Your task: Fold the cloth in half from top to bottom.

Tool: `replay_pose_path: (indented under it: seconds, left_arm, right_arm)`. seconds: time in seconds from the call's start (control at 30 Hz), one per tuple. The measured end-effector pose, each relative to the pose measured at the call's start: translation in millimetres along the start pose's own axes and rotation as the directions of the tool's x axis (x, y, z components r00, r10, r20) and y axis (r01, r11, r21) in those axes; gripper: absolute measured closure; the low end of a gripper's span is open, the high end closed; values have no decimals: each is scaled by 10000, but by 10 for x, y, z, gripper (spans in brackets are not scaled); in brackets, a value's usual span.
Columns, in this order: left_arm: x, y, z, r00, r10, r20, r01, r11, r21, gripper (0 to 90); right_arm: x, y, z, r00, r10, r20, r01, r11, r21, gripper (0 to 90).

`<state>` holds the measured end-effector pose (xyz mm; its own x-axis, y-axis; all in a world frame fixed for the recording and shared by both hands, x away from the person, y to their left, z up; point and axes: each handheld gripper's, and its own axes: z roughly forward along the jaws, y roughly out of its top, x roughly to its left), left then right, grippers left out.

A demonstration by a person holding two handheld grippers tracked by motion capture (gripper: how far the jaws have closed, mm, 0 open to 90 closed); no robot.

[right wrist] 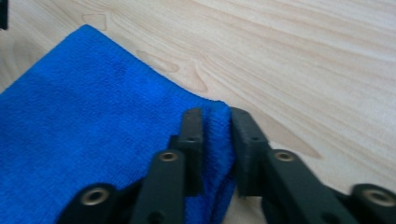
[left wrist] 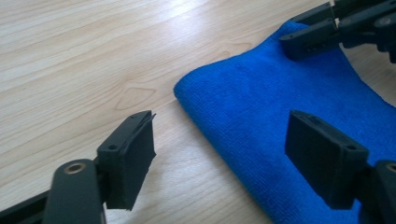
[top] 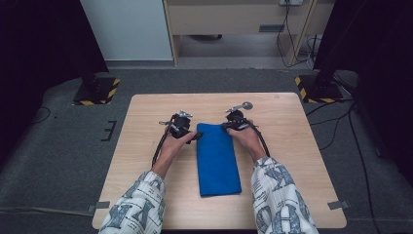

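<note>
Towel, deep blue and fuzzy, lies folded into a long narrow strip down the middle of the pale wooden desk. The right gripper is clamped on a pinched fold at the towel's far right corner. The left gripper stands with jaws apart, straddling the far left edge without pressing it.

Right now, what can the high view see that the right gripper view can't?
High view alone: both patterned sleeves, the left claw and the grey floor. Right gripper view alone: up close, the right claw pinching a fold of the blue terry towel. Both share the towel, the right claw and the light wooden table.
</note>
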<state>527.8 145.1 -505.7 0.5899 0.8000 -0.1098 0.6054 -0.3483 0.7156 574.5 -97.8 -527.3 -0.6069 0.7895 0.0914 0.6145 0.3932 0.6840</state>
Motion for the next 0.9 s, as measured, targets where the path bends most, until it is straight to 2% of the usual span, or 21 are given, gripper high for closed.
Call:
replay_pose_path:
  seconds: [0.07,0.27,0.37,0.47,0.57,0.67,0.77,0.9]
  left_arm:
    - [-19,7,8,10000,49,-1,-49,9999,-90,269]
    - [-31,59,101,9998,165,-72,-165,9999,-34,329]
    - [-28,62,184,9998,121,-181,-124,9998,-152,371]
    - [-10,31,283,9997,-4,-256,4,10000,-17,396]
    - [10,7,358,9992,-303,-268,300,9995,-132,429]
    - [16,15,392,9985,-82,-543,70,9997,-221,454]
    - [23,46,411,9986,-10,-538,4,9999,-127,473]
    - [-31,56,422,9986,108,-511,-113,9999,-78,611]
  right_arm:
    - [-6,-25,-18,9999,92,-131,-92,9999,-41,830]
    - [2,-69,-51,9992,354,-178,-356,9993,-105,852]
    - [15,-91,-60,9991,412,-115,-414,9989,-198,853]
    - [21,-100,-70,9989,458,-67,-460,9988,-192,852]
    - [45,-103,-77,9993,356,74,-355,9992,-167,851]
    - [44,-109,-78,9993,362,91,-360,9991,-202,851]
    - [41,-113,-78,9994,350,72,-348,9991,-236,851]
    - [47,-117,-81,9990,439,115,-436,9986,-288,861]
